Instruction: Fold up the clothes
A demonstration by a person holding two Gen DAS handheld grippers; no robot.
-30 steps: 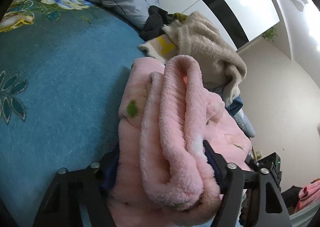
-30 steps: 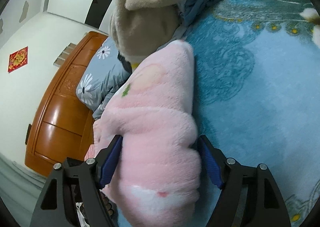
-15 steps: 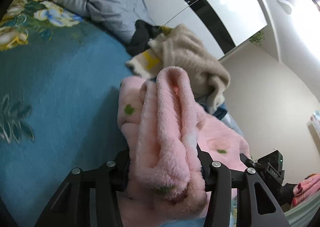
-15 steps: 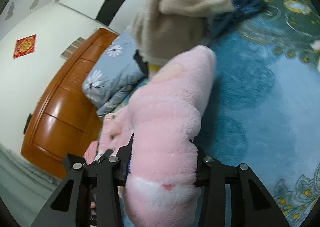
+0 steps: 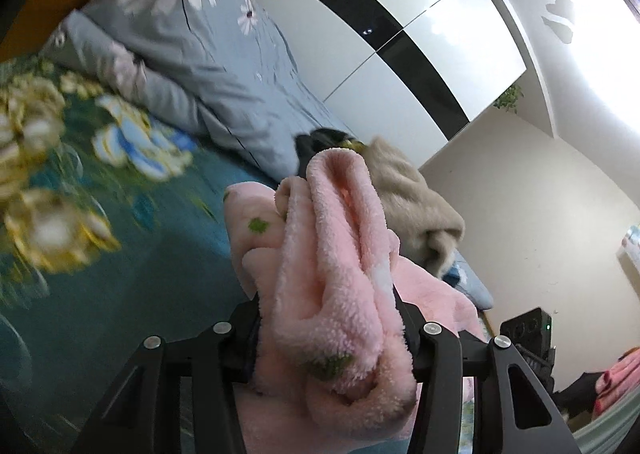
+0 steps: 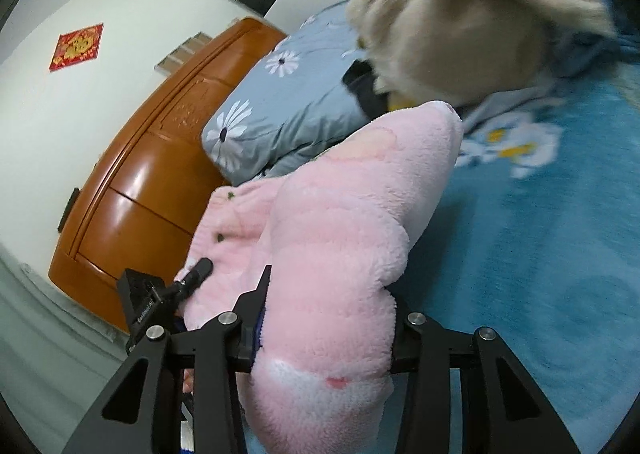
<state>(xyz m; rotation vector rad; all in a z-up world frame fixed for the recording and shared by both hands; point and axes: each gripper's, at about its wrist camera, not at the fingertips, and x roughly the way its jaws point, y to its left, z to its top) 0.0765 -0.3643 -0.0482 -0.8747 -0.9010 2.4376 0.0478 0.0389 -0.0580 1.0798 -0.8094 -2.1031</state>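
Both of your grippers are clamped on the pink fleece garment (image 5: 332, 274). The left gripper (image 5: 328, 338) pinches a thick bunched roll of it between its pads; the right gripper (image 6: 324, 330) squeezes another thick fold, with the white patch hanging just below the jaws. The garment is raised off the blue floral bedspread (image 6: 540, 254), and its far end trails toward the beige fleece pile (image 6: 480, 14).

Judgement: you are carrying the garment to open bedspread to lay it flat. Both grips hold many layers, not a single edge, so expect the cloth to land lumpy. Keep the two grippers level with each other and pull them apart until the span between them goes taut before you lower it.

Room: the bare bedspread (image 5: 120, 274) on your left side looks widest. The grey daisy pillow (image 5: 192, 54) and the wooden headboard (image 6: 140, 174) bound the far side; the beige pile (image 5: 416, 206) sits just beyond the garment's tip. Steer clear of it, or the trailing end may drag it along.
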